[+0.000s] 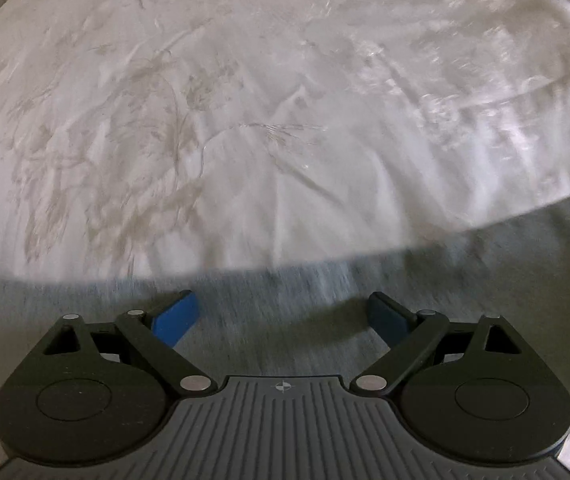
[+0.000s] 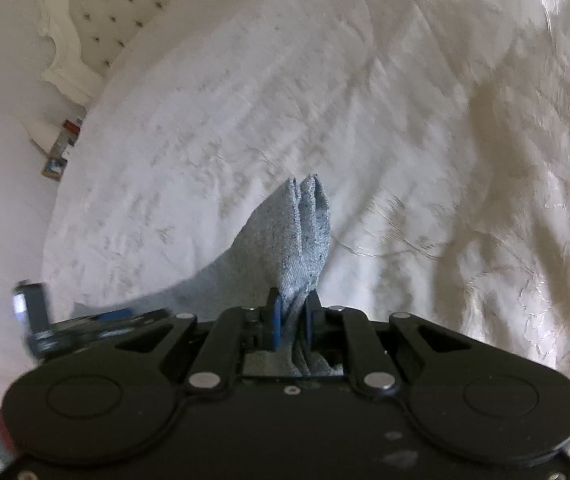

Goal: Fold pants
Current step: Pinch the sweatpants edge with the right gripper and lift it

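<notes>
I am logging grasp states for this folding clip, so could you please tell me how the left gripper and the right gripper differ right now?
The left gripper is open, its blue pads spread wide; the right gripper is shut on the pants.
The left gripper holds nothing, with grey pants fabric beneath it; the right gripper has a bunched fold sticking out past its fingertips.
Both point toward the white bedspread.

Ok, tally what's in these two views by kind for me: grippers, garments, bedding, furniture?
Grippers: 2, the left gripper open over the cloth, the right gripper shut on the pants
Garments: 1, the grey-blue pants
Bedding: 1, the white bedspread
Furniture: 1, the tufted headboard
Total: 5
</notes>
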`<state>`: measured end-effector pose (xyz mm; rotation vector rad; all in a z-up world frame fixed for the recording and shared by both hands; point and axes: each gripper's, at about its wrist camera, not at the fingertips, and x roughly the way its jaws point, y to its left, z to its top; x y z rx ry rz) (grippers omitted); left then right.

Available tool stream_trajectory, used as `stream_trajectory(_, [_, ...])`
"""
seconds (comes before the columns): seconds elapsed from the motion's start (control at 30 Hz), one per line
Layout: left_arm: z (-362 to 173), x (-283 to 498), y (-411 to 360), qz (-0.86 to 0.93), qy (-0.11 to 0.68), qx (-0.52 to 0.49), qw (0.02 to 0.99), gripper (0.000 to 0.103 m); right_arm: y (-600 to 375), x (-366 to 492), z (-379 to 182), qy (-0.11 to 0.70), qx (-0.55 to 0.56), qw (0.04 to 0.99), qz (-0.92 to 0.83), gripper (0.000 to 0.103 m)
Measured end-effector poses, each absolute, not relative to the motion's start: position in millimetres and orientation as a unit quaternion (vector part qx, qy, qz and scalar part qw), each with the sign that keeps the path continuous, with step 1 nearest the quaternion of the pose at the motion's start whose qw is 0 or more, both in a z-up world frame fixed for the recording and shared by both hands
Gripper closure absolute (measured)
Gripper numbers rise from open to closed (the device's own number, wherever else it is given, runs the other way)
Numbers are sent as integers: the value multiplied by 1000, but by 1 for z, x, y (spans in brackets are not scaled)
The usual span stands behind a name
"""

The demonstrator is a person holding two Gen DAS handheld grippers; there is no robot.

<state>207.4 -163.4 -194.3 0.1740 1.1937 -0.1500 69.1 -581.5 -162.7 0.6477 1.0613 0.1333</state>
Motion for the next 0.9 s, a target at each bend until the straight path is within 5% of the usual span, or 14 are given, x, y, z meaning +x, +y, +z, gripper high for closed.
stream_trajectory(0.9, [-182,112,-138,-147,564,91,808,9,-519,56,-99,457,295,838,38,92])
